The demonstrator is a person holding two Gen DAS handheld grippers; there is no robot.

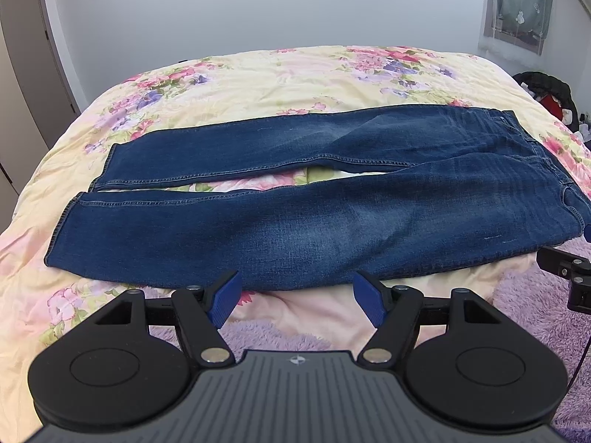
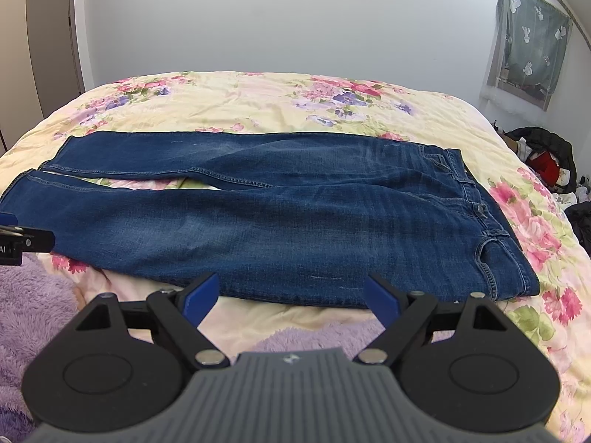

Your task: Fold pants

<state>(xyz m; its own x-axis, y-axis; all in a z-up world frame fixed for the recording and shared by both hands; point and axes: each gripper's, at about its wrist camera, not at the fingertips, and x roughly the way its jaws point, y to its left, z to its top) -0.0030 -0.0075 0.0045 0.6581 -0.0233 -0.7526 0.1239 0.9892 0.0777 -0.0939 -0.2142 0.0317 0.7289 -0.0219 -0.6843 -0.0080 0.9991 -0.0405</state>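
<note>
While both cameras look across the same bed, each catches something the other misses. Its quilt is pale yellow cotton printed with pink and purple flowers, softly wrinkled, filling the middle of both frames up to a plain grey-white wall. Across it lie the pants, dark blue denim spread flat and unfolded, legs running to the left of the frame and waistband to the right, with a narrow wedge of quilt showing between the legs. The right wrist view shows the waistband clearly at right: a metal button, belt loops and a curved pocket seam. In the left wrist view that end is squeezed against the right edge, but the two stitched hems at the left show whole.

A fuzzy lilac blanket sits in the lower left of the right view and lower right of the left view. A curtained window hangs upper right, and a dark heap of clothes lies beside the bed at right. A wardrobe door fills the upper left of the left view.

The left gripper hovers at the near edge of the lower leg, its blue ribbed pads spread wide and grasping nothing. The right gripper is likewise released, jaws apart just short of the denim near the hip.
</note>
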